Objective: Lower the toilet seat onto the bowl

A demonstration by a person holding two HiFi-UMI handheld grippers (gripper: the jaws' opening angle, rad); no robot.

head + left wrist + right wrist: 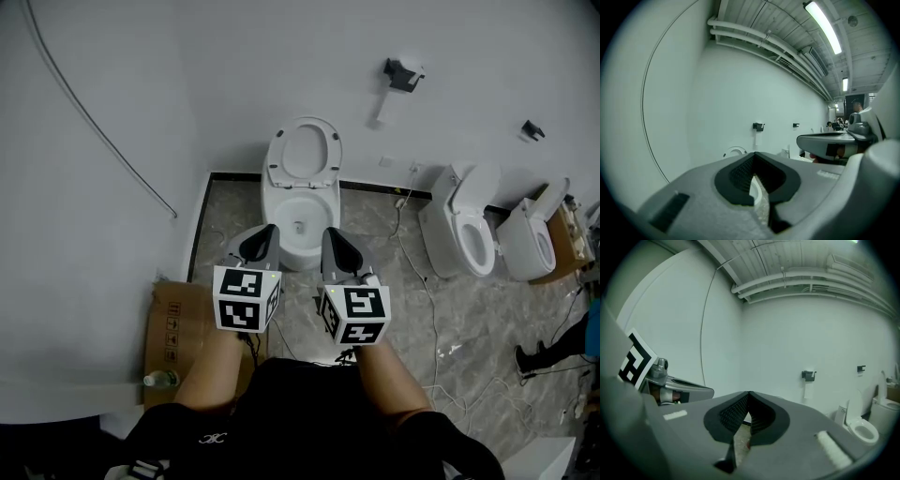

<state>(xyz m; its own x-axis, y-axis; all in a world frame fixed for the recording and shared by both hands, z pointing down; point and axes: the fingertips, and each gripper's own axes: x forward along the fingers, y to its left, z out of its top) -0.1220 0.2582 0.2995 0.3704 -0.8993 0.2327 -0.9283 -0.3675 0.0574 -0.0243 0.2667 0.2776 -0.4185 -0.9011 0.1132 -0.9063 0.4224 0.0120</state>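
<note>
Claws both closed on nothing: left claw point(268, 232) and right claw point(331, 234) are side by side, each with its pads meeting at the tips. The toilet seat point(303, 153) stands raised, straight ahead of and beyond both claws, over the open toilet bowl point(302, 214) just past their tips. No contact yet. We judge the seat to be a stiff, hinged plastic ring: light, smooth, slippery, and liable to slam if let go. We would take its top rim, farthest from the hinge, and ease it down.
</note>
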